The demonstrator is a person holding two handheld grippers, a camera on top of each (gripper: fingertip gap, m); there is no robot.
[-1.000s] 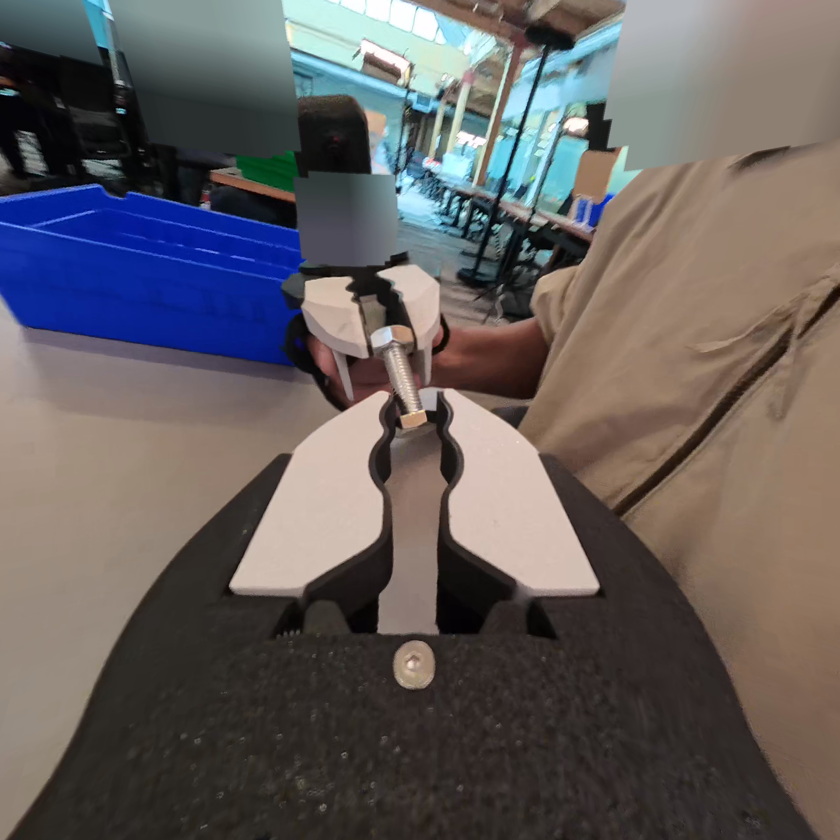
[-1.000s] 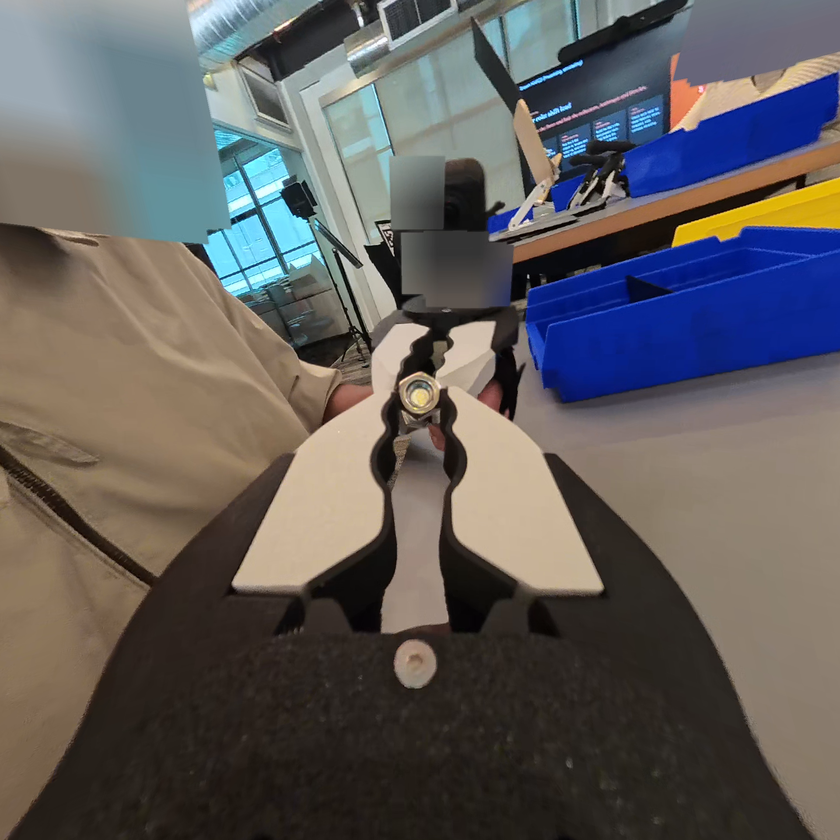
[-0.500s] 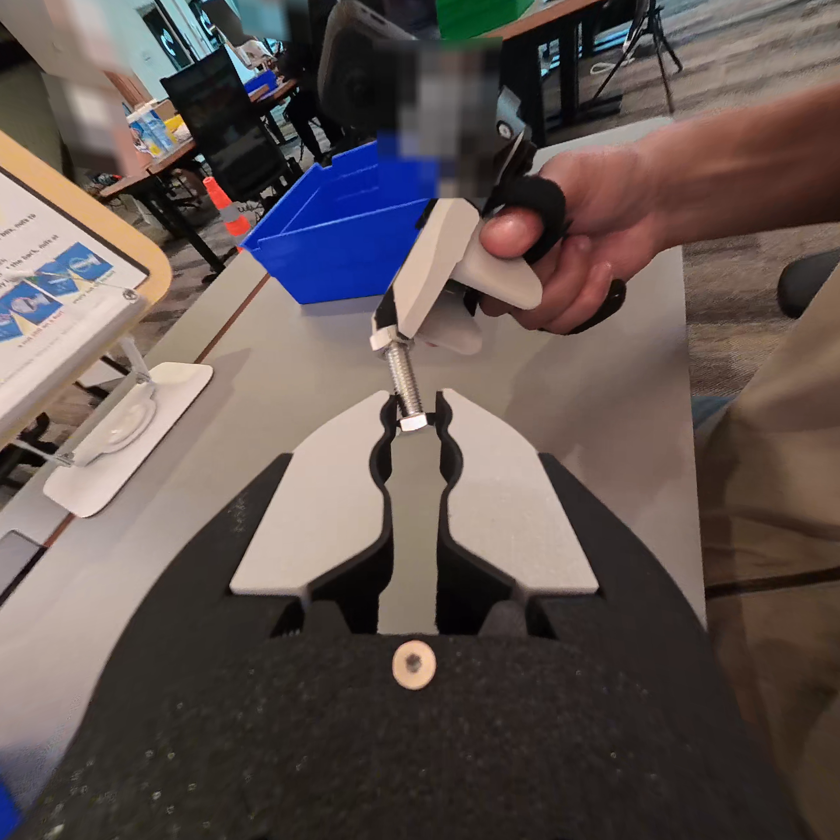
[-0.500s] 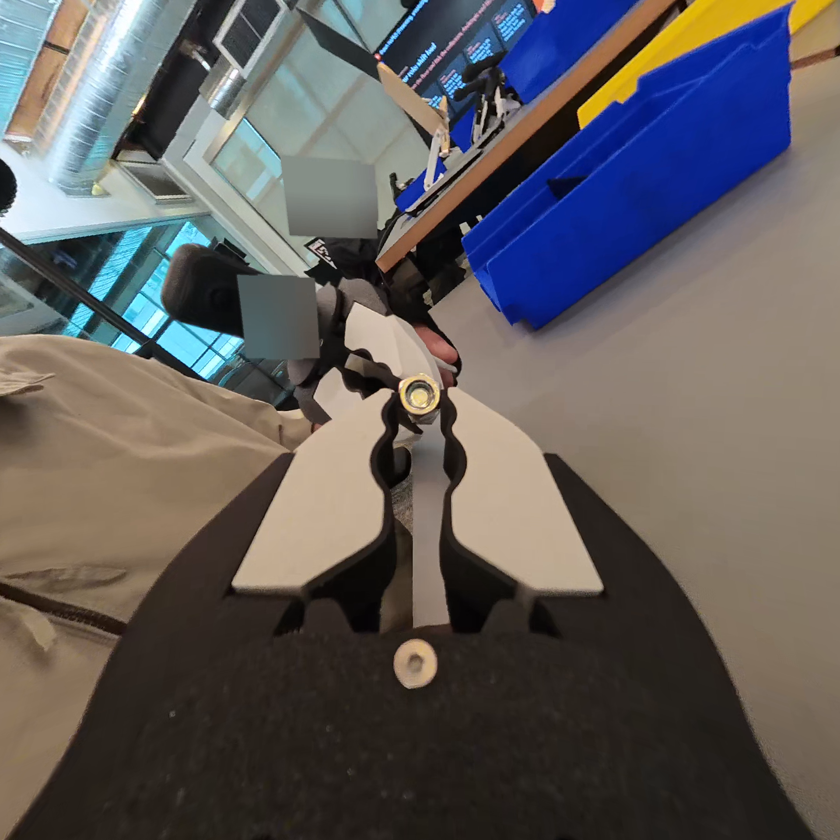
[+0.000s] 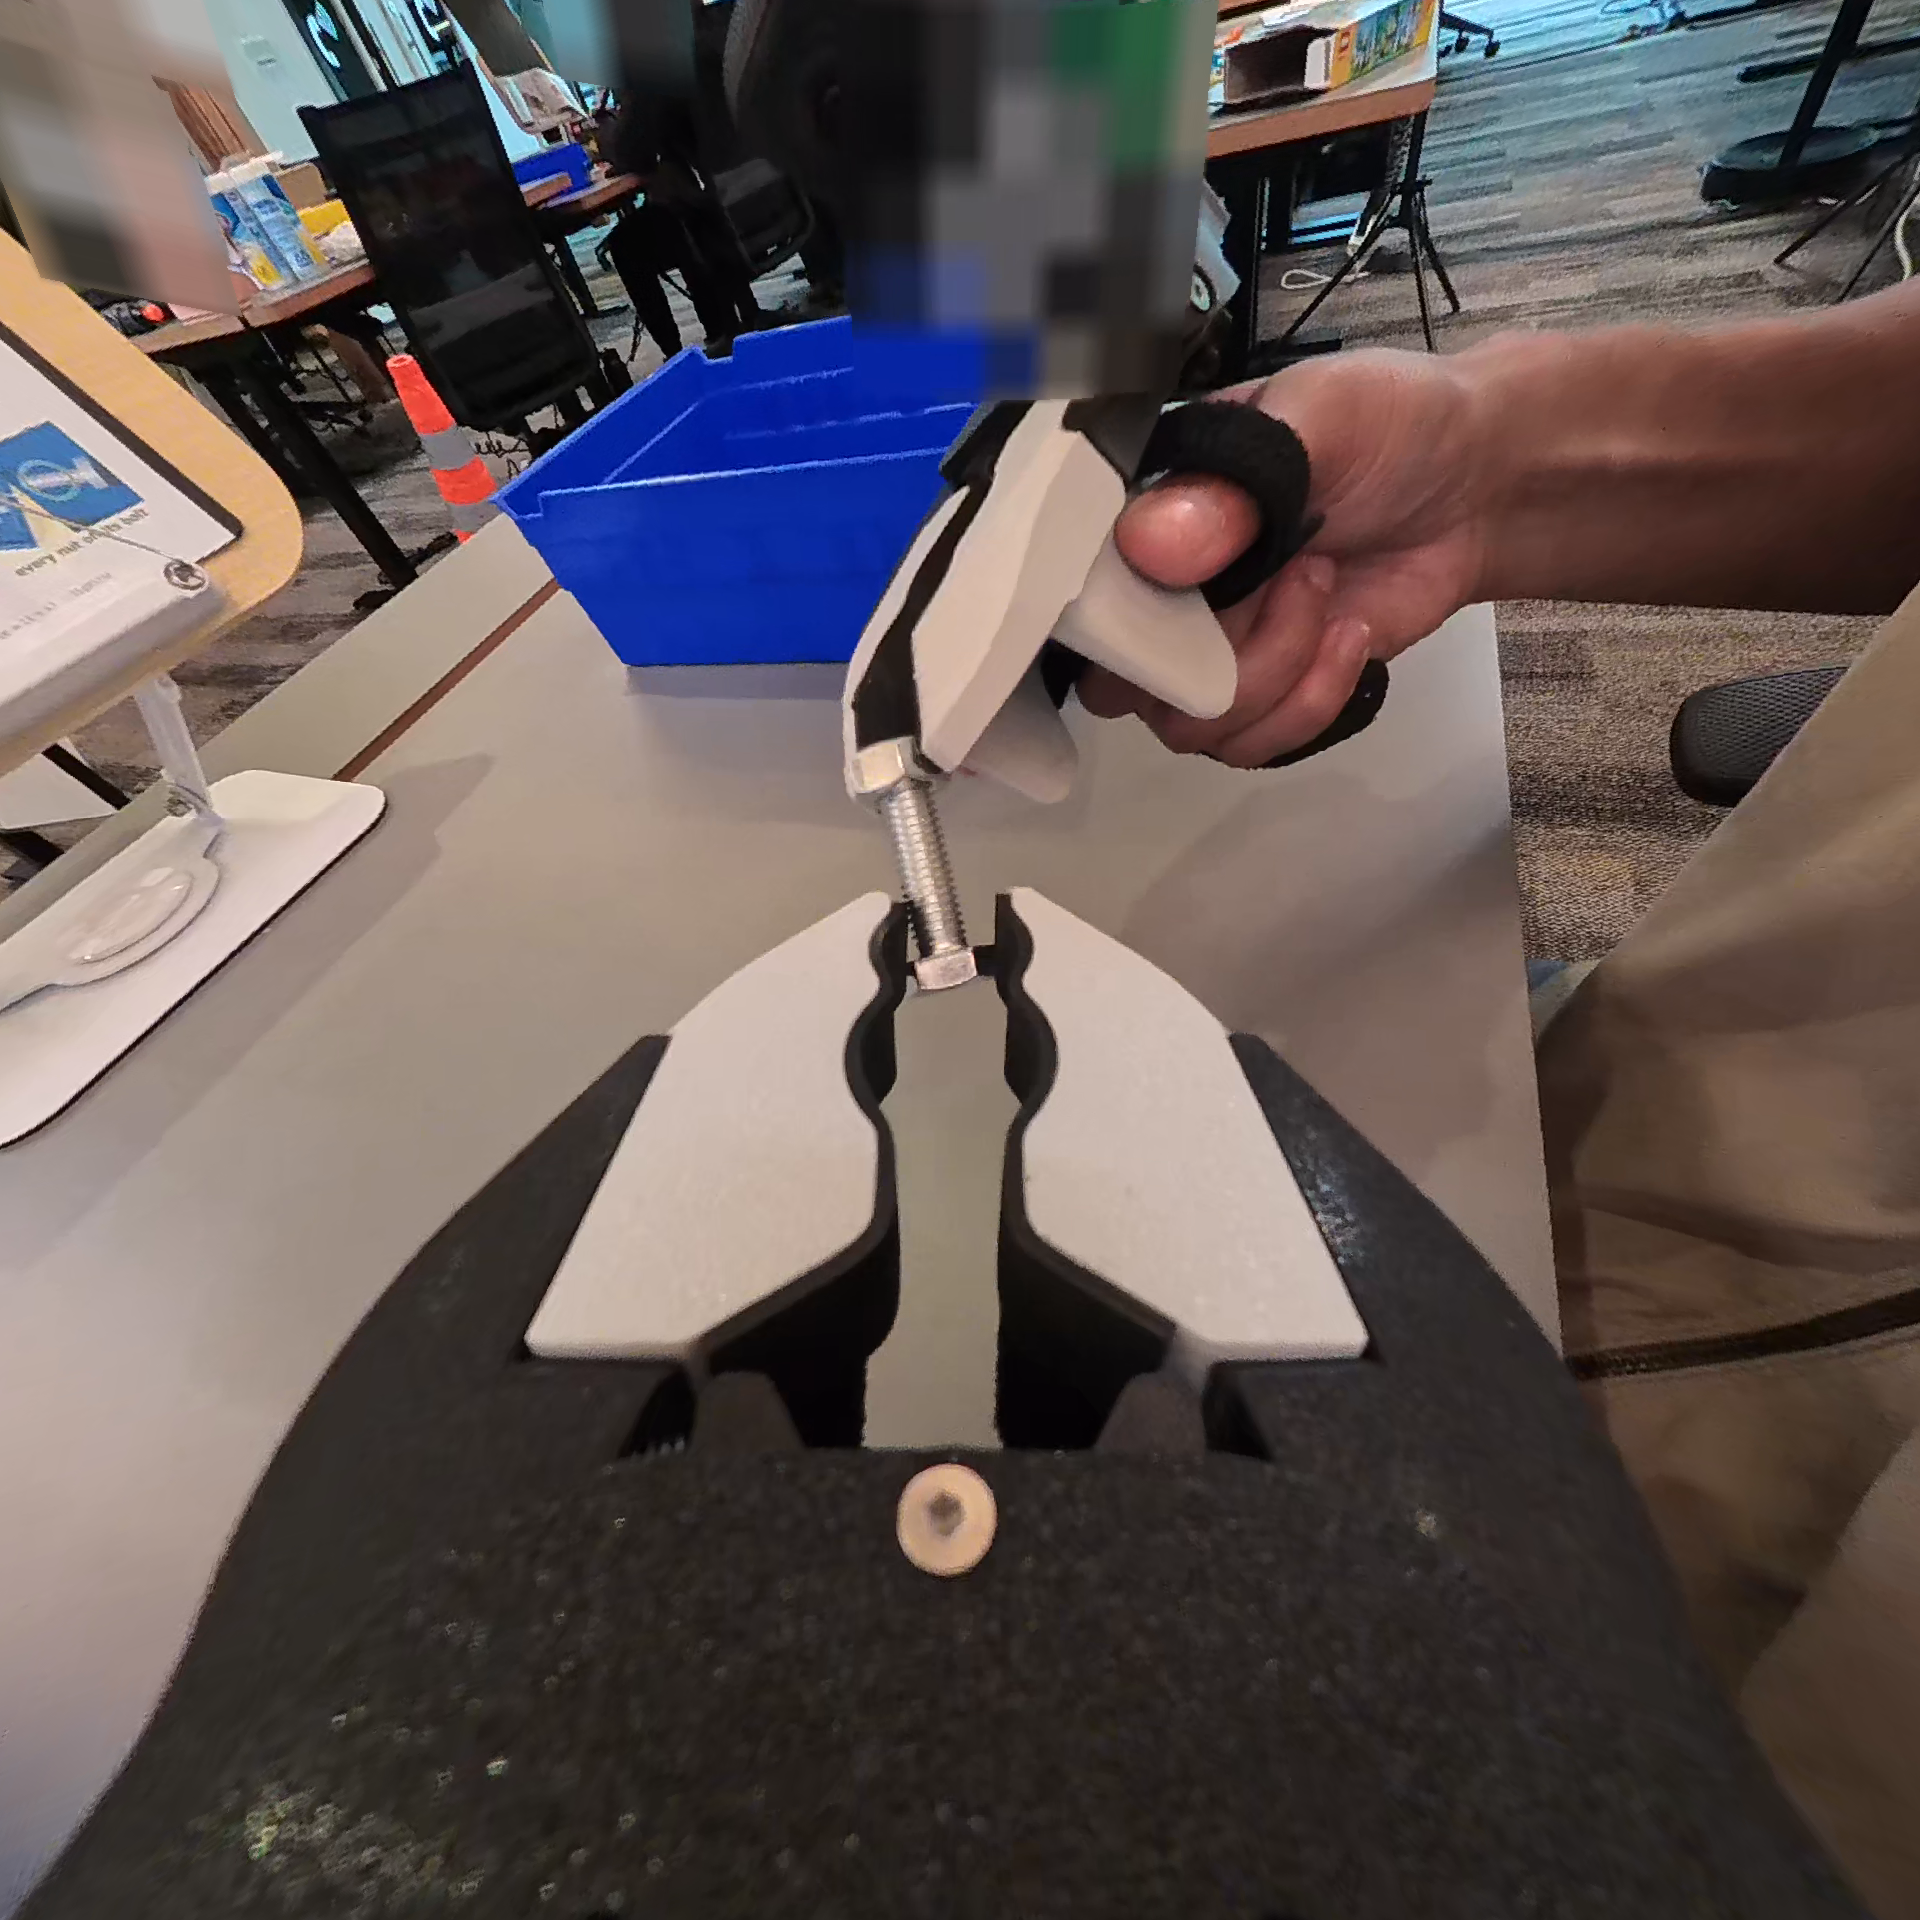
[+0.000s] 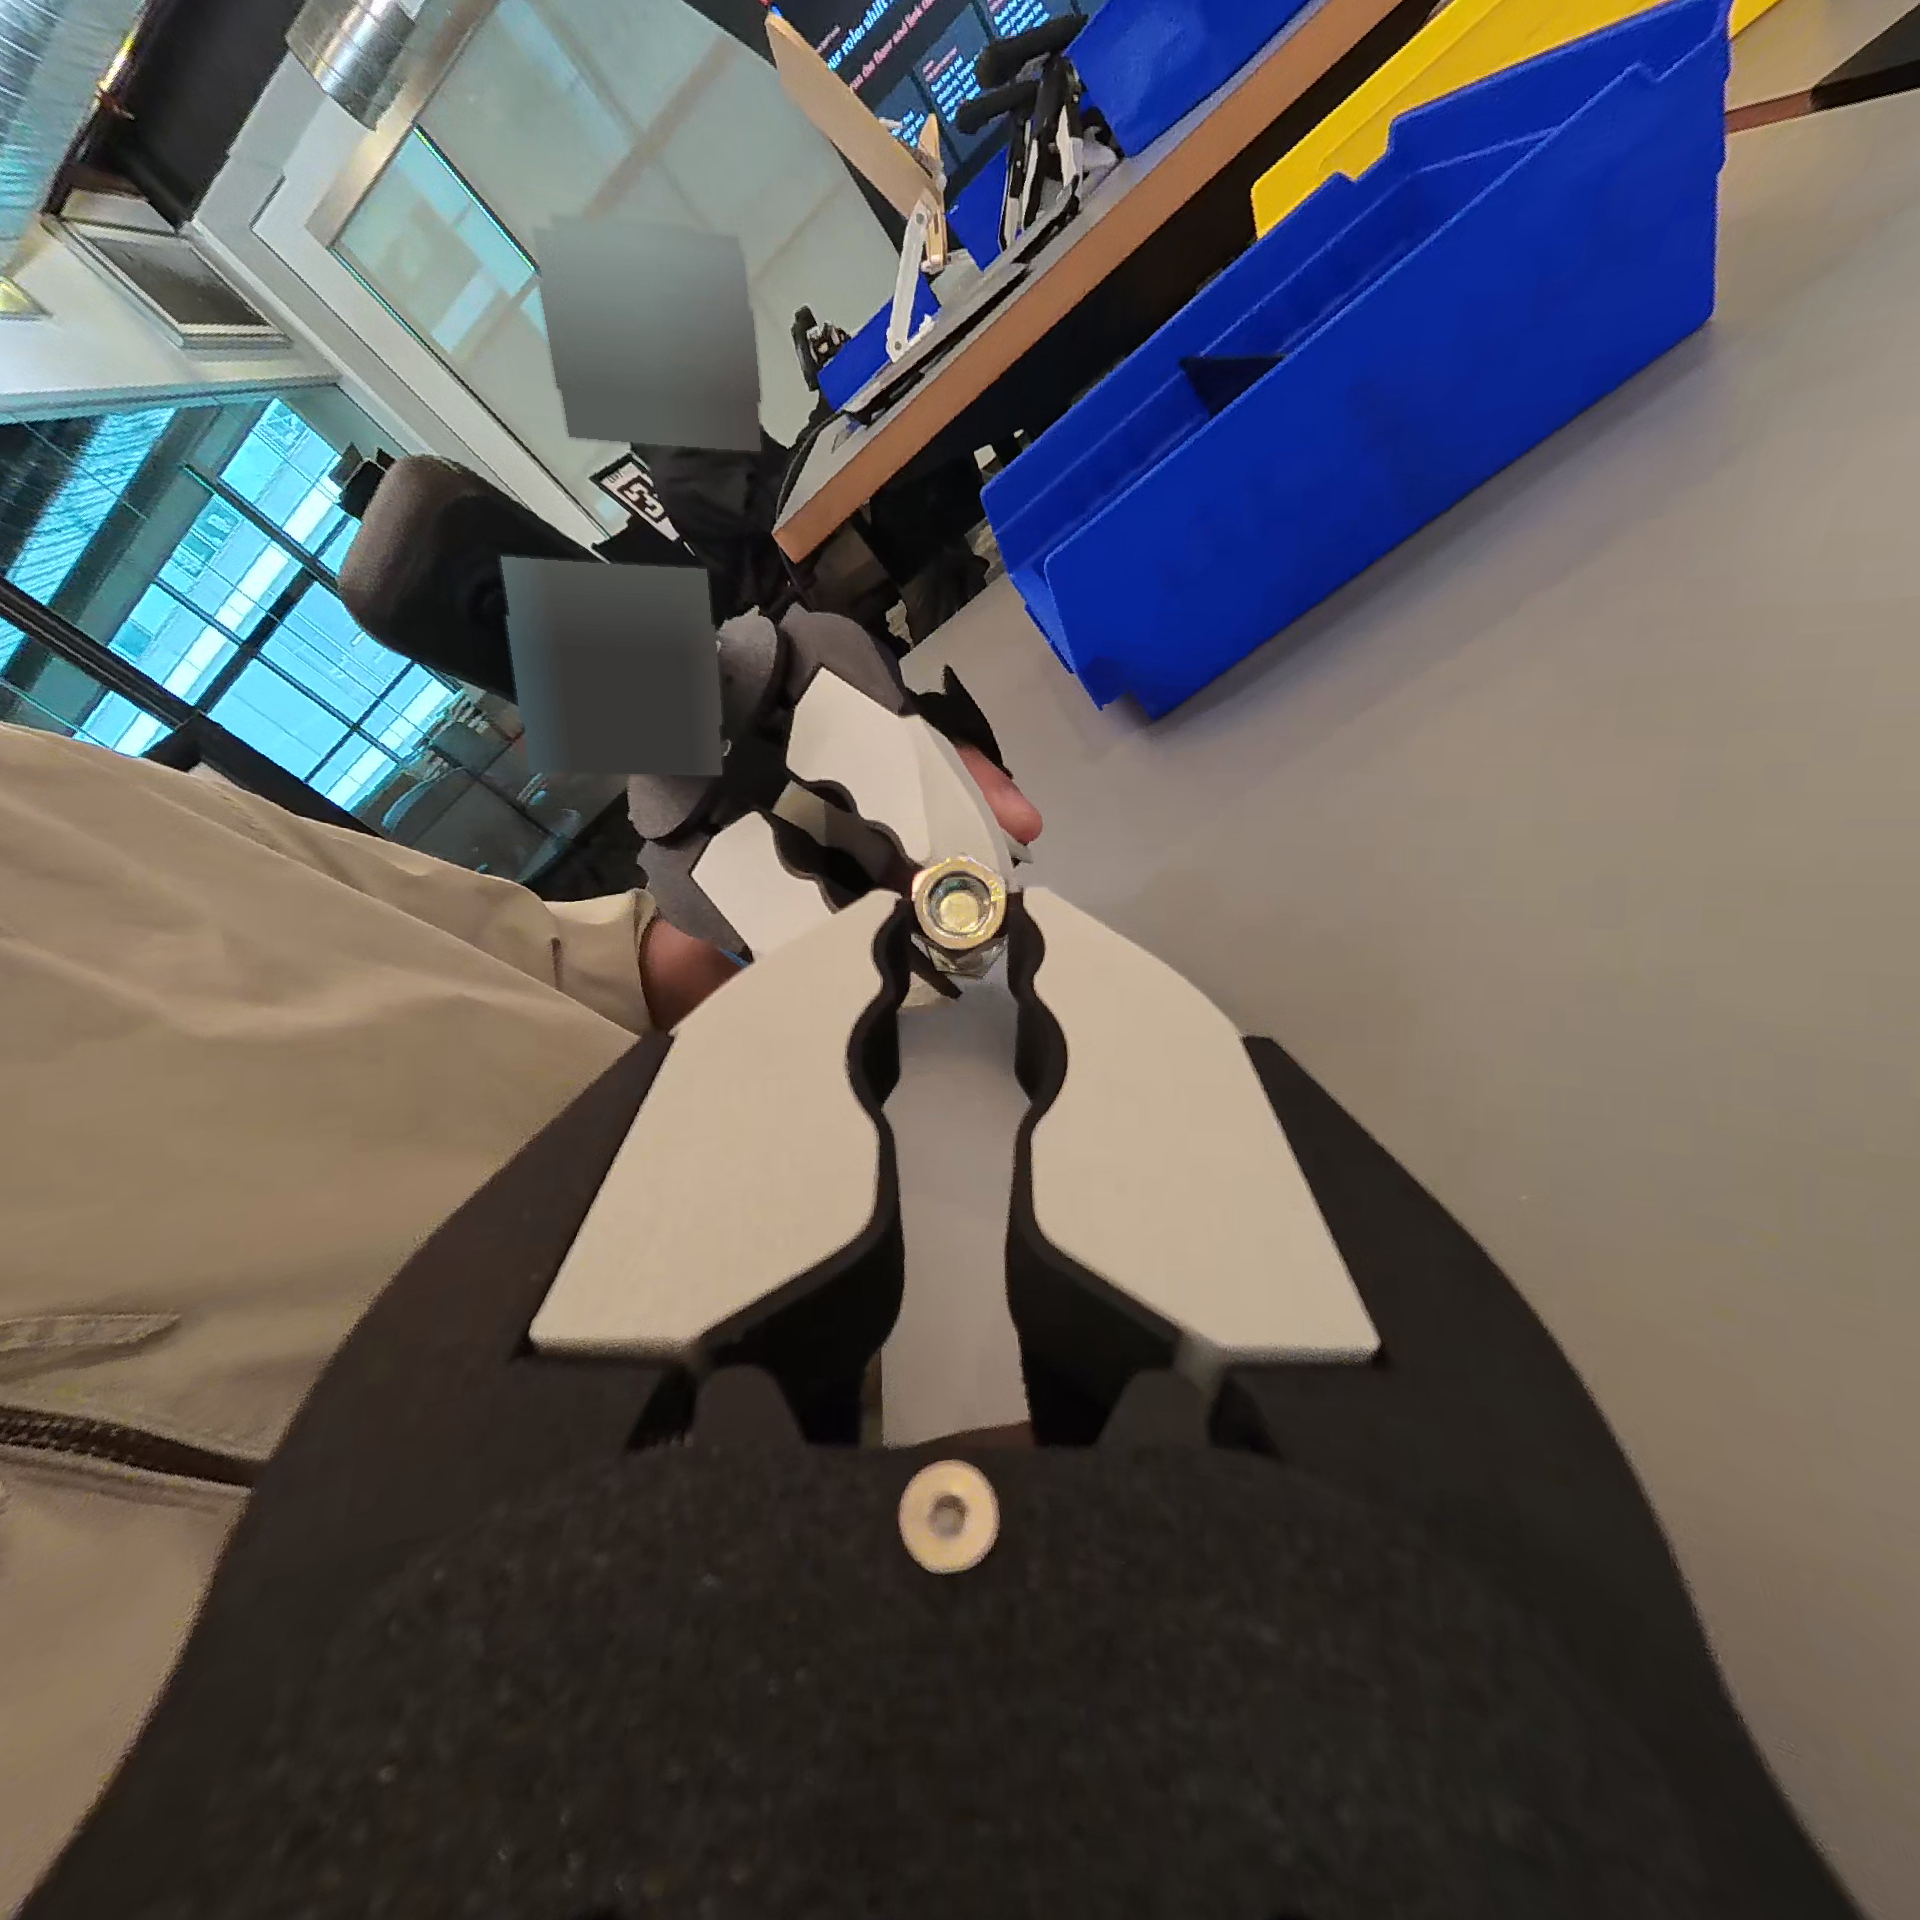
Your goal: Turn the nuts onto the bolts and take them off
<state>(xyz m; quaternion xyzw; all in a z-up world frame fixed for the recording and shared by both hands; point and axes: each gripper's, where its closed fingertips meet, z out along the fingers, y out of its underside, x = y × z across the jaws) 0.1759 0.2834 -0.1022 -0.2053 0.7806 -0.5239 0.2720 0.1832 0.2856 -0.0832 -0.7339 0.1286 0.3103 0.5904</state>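
Observation:
A silver bolt (image 5: 925, 862) spans the two grippers above the grey table (image 5: 520, 831). My left gripper (image 5: 943, 927) is shut on the bolt's hex head (image 5: 943, 971) at its fingertips. My right gripper (image 5: 891, 750), held by a hand (image 5: 1340, 561), comes in from the upper right and is shut on the nut (image 5: 881, 771) at the far end of the thread. In the right wrist view the right gripper (image 6: 958, 902) clamps the nut (image 6: 958, 914) seen end-on, with the bolt's tip shining in its hole. The left gripper (image 6: 883, 769) shows just behind it.
A blue bin (image 5: 769, 520) stands at the table's far side. A board on a white stand (image 5: 156, 873) is at the left. The right wrist view shows a blue bin (image 6: 1403, 416) and a yellow bin (image 6: 1340, 145) behind it. A person's beige jacket (image 6: 260, 1018) is close by. Left and right tips are no more than a few centimetres apart.
Both grippers have swung round together with the bolt still between them. The left view now faces the table instead of the person; the right view has rolled to a tilt.

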